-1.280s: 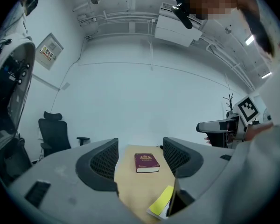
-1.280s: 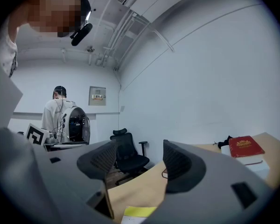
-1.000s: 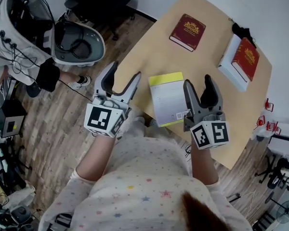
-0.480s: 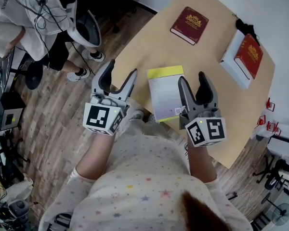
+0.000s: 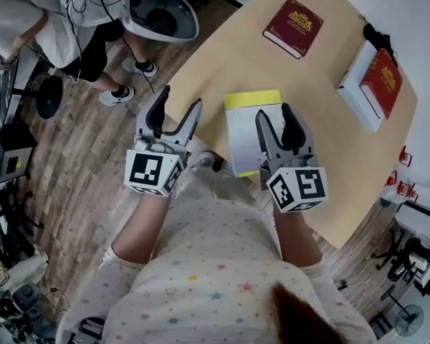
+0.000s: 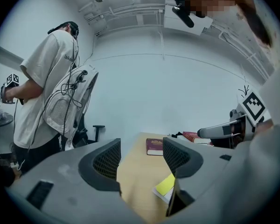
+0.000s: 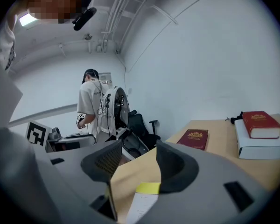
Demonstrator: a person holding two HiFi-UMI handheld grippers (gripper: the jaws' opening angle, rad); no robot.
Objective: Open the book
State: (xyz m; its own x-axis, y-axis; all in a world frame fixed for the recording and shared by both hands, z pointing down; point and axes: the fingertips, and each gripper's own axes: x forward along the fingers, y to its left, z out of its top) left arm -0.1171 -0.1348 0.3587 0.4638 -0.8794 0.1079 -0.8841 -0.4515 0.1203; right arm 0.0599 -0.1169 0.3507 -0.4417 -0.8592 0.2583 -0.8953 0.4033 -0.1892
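A closed white book with a yellow strip at its far end (image 5: pixel 244 126) lies flat near the table's front edge; it also shows low between the jaws as the book (image 7: pixel 144 197) and the book (image 6: pixel 166 185). My right gripper (image 5: pixel 275 115) hovers open over the book's right edge, and nothing is between its jaws. My left gripper (image 5: pixel 178 104) is open too, held off the table's left edge above the wooden floor, a short way left of the book. A dark red book (image 5: pixel 294 26) lies closed at the far side of the table.
The light wooden table (image 5: pixel 322 163) carries a second red book (image 5: pixel 382 82) on a thick white book (image 5: pixel 355 95) at the far right. A person with a wired white backpack (image 5: pixel 93 6) stands on the floor to the left, beside a black chair (image 6: pixel 98 130).
My right gripper has slid left, from beside the yellow-strip book to over its right edge. The left gripper barely moved. The person with the backpack has moved farther off.
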